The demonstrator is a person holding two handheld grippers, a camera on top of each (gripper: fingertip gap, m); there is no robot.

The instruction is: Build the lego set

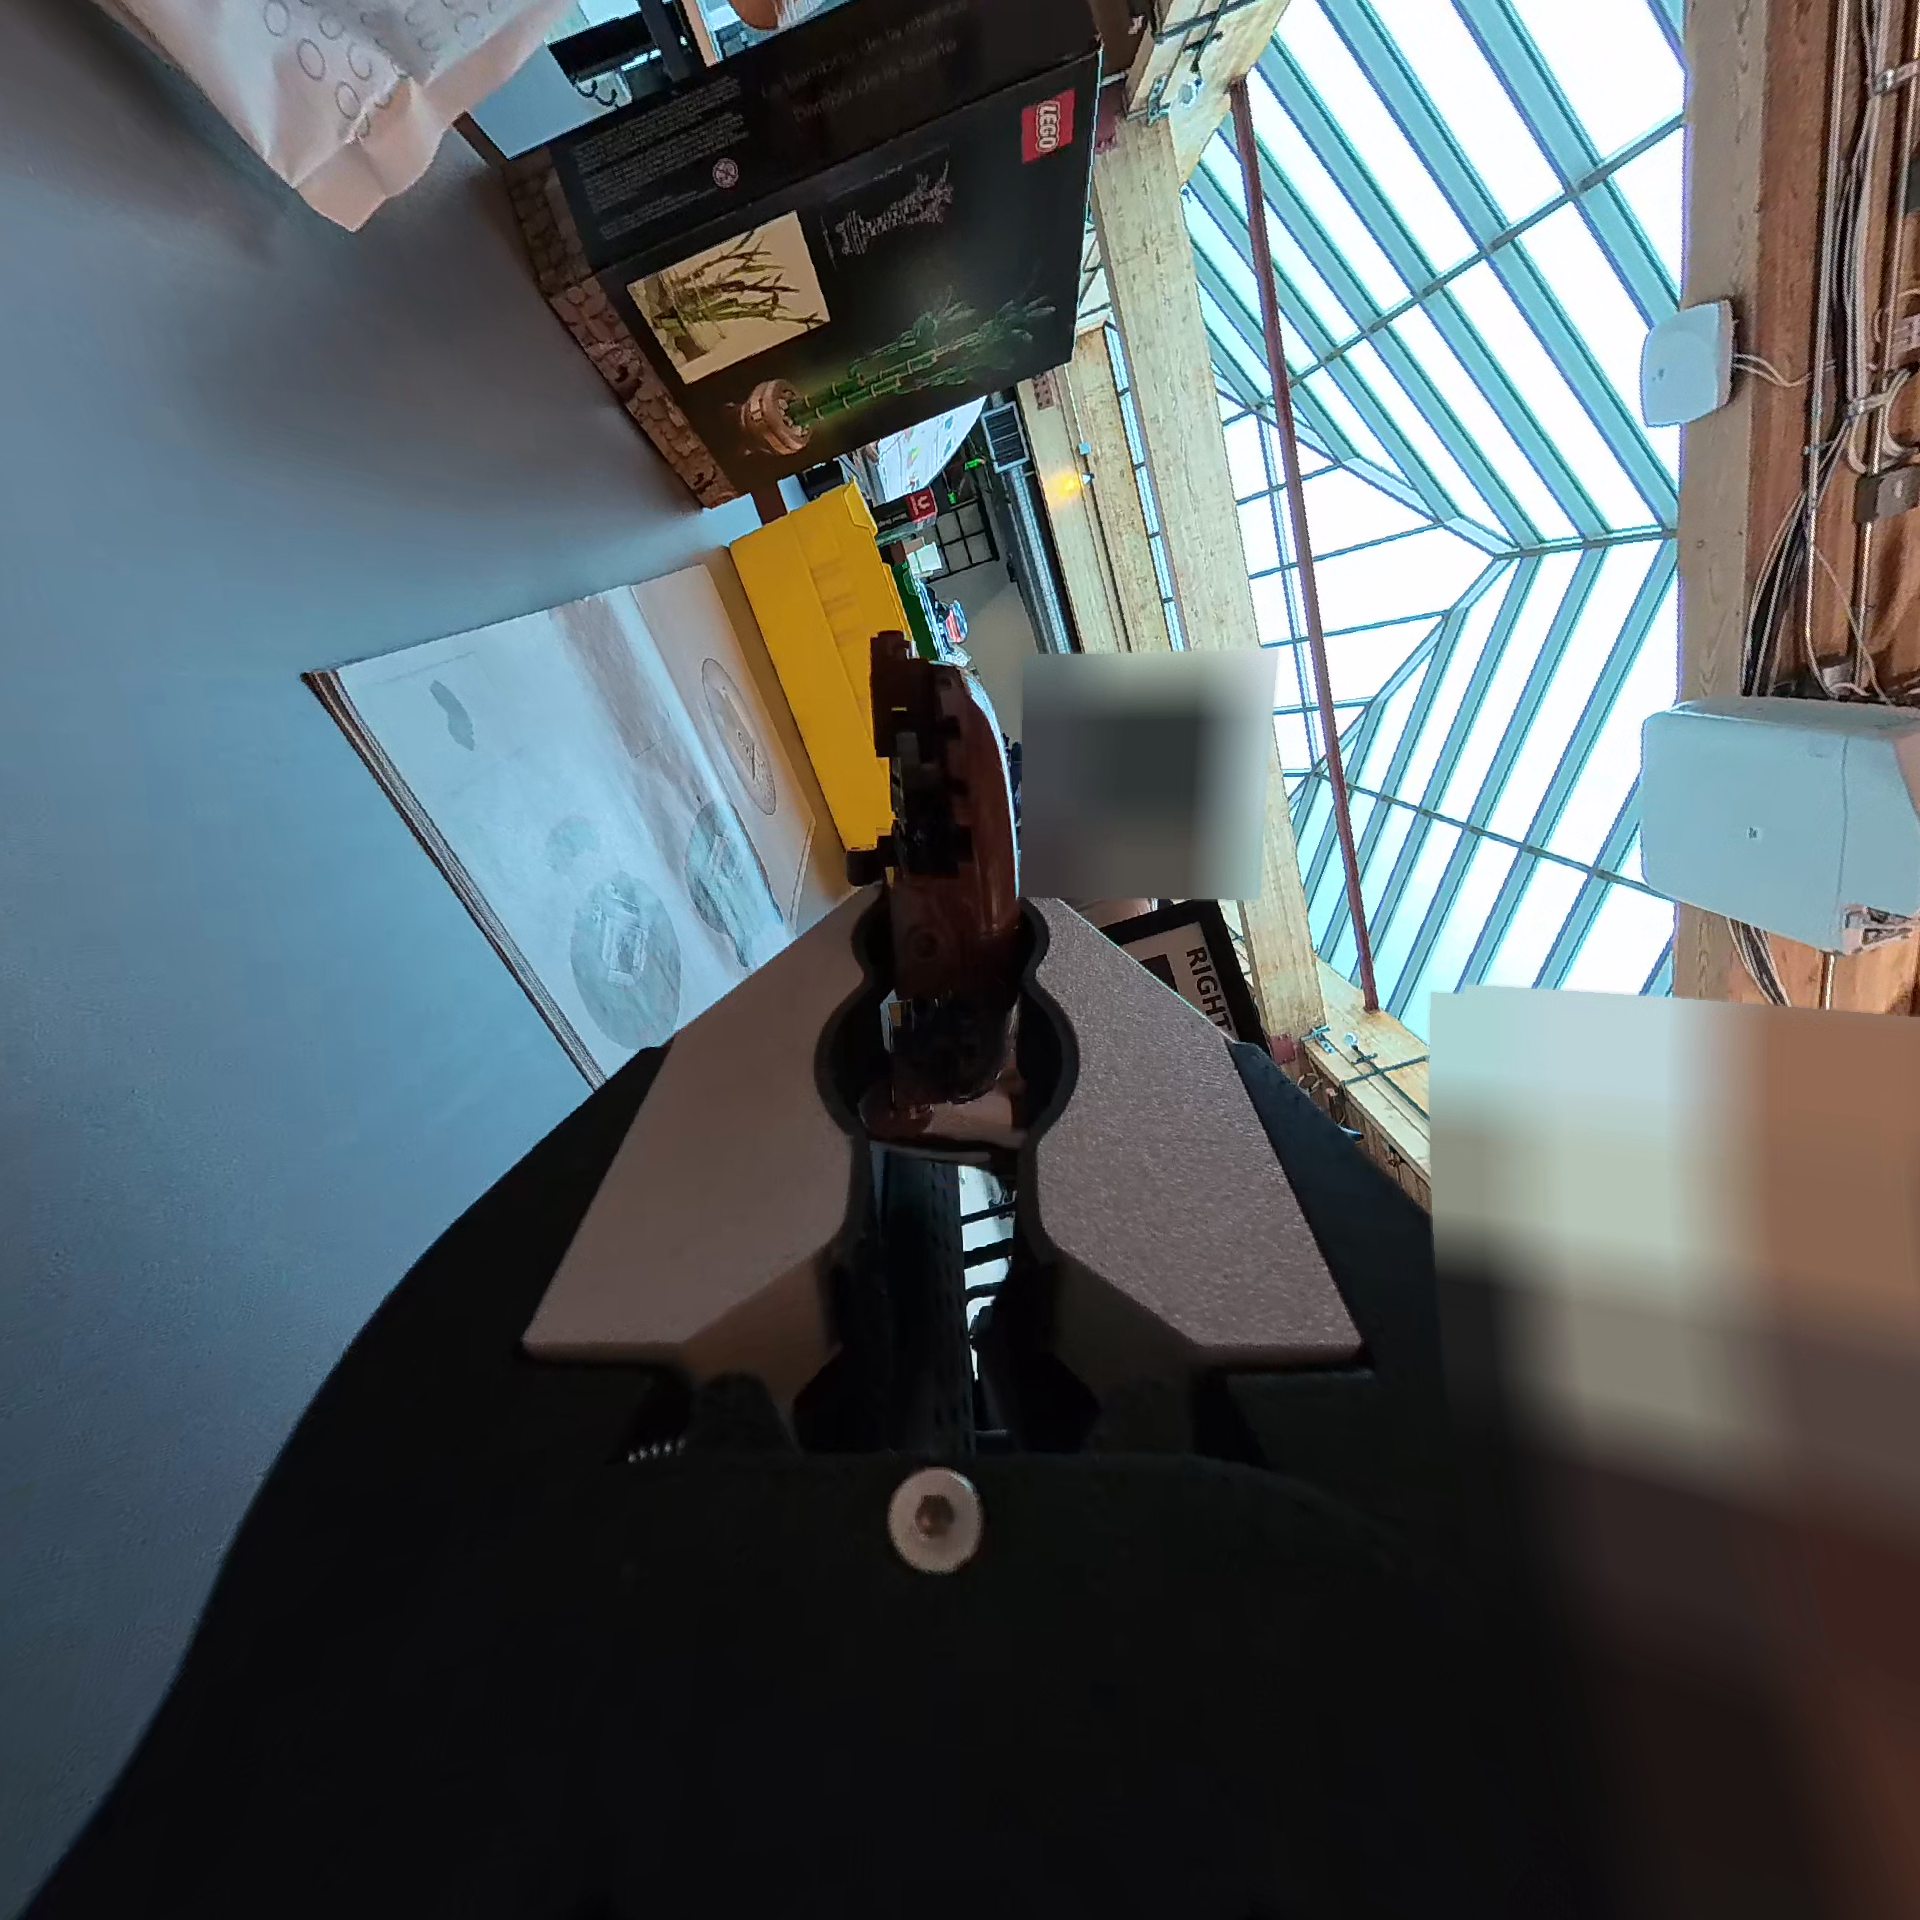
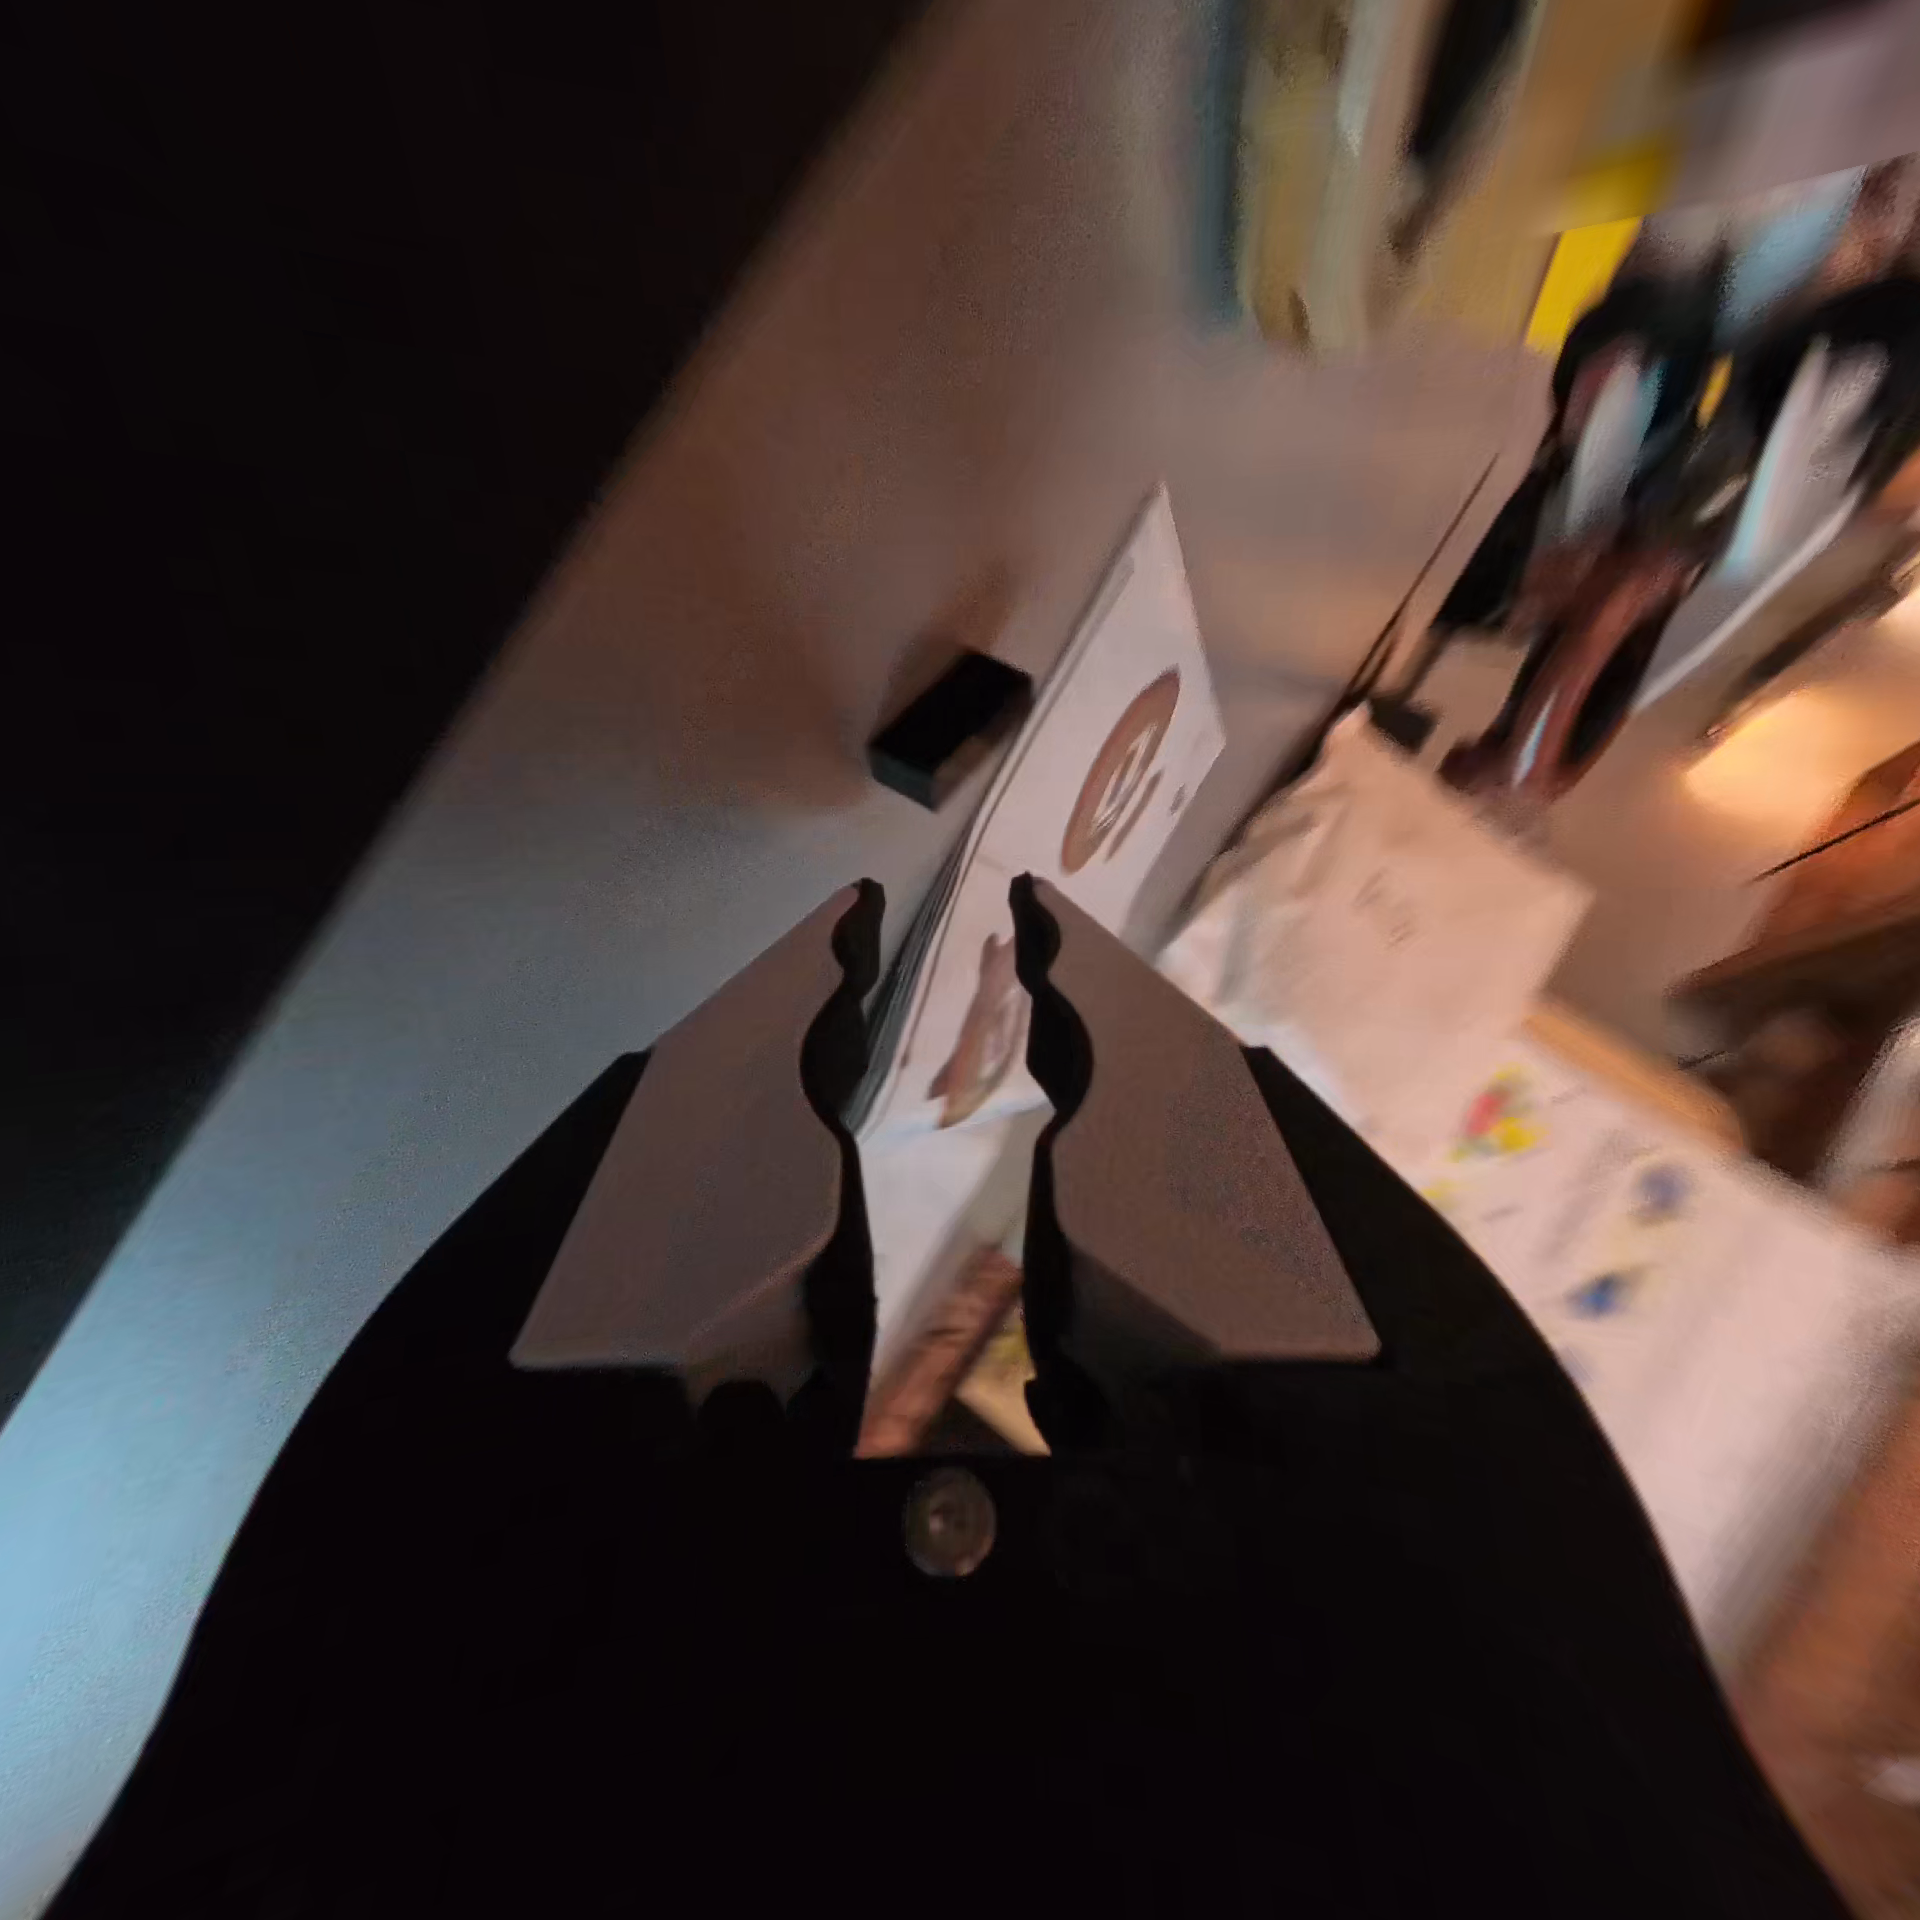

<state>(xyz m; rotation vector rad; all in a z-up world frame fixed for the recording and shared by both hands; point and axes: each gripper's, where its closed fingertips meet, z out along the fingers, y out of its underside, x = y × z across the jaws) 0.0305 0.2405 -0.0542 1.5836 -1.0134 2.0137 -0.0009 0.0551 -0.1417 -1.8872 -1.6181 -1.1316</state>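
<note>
My left gripper [image 1: 940,935] is shut on a brown and black lego build [image 1: 940,790], a curved piece that sticks out past the fingertips, held up off the grey table [image 1: 208,727]. The open instruction booklet [image 1: 582,821] lies on the table behind it. My right gripper [image 2: 945,894] is open and empty, its tips over the near edge of the booklet [image 2: 1122,748]. A small black lego brick [image 2: 951,727] lies on the table just left of the booklet. The right wrist view is blurred by motion.
The black lego box [image 1: 842,260] stands at the back with a yellow bin [image 1: 821,665] beside it. White paper bags [image 2: 1382,914] lie right of the booklet. The other gripper with the brown build [image 2: 1662,520] shows blurred at the upper right. A paper bag [image 1: 343,94] lies at the table's far corner. The grippers' ends are close to 20 cm from one another.
</note>
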